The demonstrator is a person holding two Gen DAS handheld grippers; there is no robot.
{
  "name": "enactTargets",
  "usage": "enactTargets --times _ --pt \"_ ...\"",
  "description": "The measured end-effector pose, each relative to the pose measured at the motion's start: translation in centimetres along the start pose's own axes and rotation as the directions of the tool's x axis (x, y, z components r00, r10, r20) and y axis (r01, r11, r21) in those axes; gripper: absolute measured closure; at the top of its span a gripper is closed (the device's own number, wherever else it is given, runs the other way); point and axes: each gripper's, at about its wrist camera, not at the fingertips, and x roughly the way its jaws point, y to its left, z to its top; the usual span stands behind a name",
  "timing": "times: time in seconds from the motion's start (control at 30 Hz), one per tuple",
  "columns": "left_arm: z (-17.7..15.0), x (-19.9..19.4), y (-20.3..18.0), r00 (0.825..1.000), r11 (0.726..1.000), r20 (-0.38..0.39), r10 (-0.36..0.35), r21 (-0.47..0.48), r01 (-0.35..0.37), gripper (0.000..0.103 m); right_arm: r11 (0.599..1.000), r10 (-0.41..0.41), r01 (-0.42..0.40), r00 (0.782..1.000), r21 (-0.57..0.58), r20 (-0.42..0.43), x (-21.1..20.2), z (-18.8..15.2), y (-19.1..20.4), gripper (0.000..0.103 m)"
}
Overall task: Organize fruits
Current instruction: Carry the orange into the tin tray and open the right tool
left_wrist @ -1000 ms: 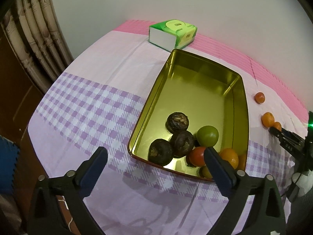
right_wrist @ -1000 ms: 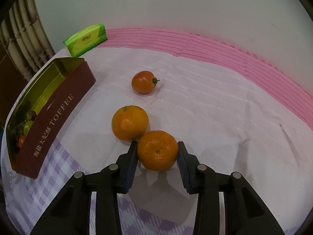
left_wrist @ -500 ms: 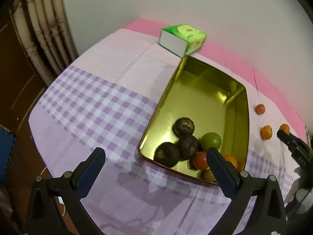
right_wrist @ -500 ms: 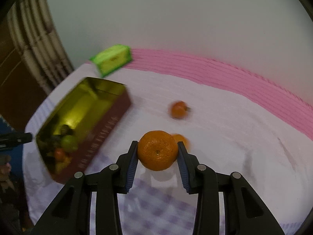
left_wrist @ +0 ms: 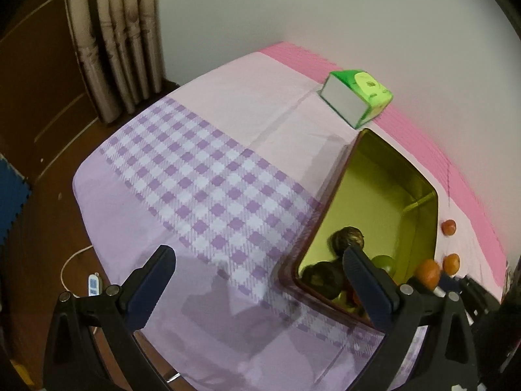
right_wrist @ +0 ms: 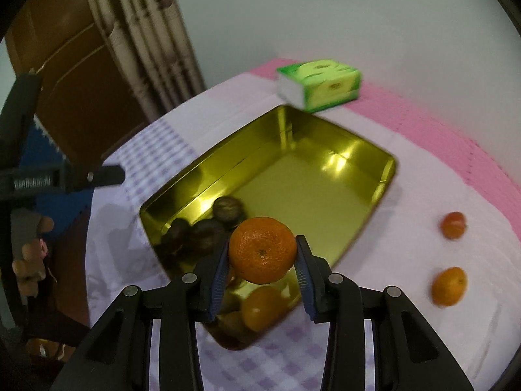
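Observation:
My right gripper (right_wrist: 262, 247) is shut on an orange mandarin (right_wrist: 262, 254) and holds it in the air above the near end of the gold tin (right_wrist: 309, 189). Inside the tin lie dark round fruits (right_wrist: 228, 208) and another orange (right_wrist: 263, 306). A second mandarin (right_wrist: 449, 286) and a small red-orange fruit (right_wrist: 453, 224) rest on the cloth right of the tin. My left gripper (left_wrist: 260, 255) is open and holds nothing, over the checked cloth beside the tin (left_wrist: 384, 202). The held mandarin (left_wrist: 428, 273) shows at the right edge of the left wrist view.
A green tissue box (left_wrist: 356, 97) stands beyond the tin's far end, near the wall. The table's left edge drops to a brown floor with a blue mat (left_wrist: 9, 195), a curtain (left_wrist: 117, 32) and a white cable (left_wrist: 70, 260). A hand (right_wrist: 32, 247) shows at the left.
My right gripper lifted the mandarin off the cloth and carried it left, over the tin. My left gripper drew back to the left, so the tin now sits at the right of its view.

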Motion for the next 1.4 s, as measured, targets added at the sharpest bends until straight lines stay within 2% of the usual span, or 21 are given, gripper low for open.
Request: enactTargets --times 0.43,0.8,0.9,0.97,1.03,1.23,1.4 --pt "-0.2 0.7 0.4 1.0 1.0 -0.018 0.021 -0.019 -0.021 0.001 1.0 0.018 -0.019 0.998 -0.017 -0.068 2.0 -1.3 0.7 0.063" --pt "-0.3 1.2 0.0 1.0 1.0 -0.019 0.018 -0.007 -0.018 0.001 1.0 0.03 -0.03 0.996 0.003 -0.078 2.4 -1.7 0.3 0.062" --pt "-0.4 1.0 -0.2 1.0 1.0 -0.006 0.015 0.001 -0.015 0.001 0.999 0.042 -0.041 0.997 0.016 -0.069 2.1 -1.5 0.2 0.058" --pt "-0.4 0.7 -0.6 1.0 1.0 0.012 0.009 0.022 -0.009 0.001 0.999 0.042 -0.042 0.998 0.016 -0.055 1.8 -1.4 0.2 0.046" --pt "-0.4 0.7 -0.9 1.0 0.999 0.015 0.0 0.036 0.0 0.001 0.999 0.051 -0.05 0.998 0.015 -0.036 1.4 -1.3 0.3 0.041" --pt "-0.6 1.2 -1.0 1.0 0.999 -0.005 0.008 0.038 -0.008 0.001 0.999 0.031 -0.032 0.999 0.03 0.033 -0.6 -1.2 -0.1 0.04" --pt "-0.6 1.3 -1.0 1.0 0.999 -0.005 0.01 0.047 -0.009 0.001 0.997 -0.012 0.007 0.998 0.083 0.063 -2.4 -1.5 -2.6 0.039"
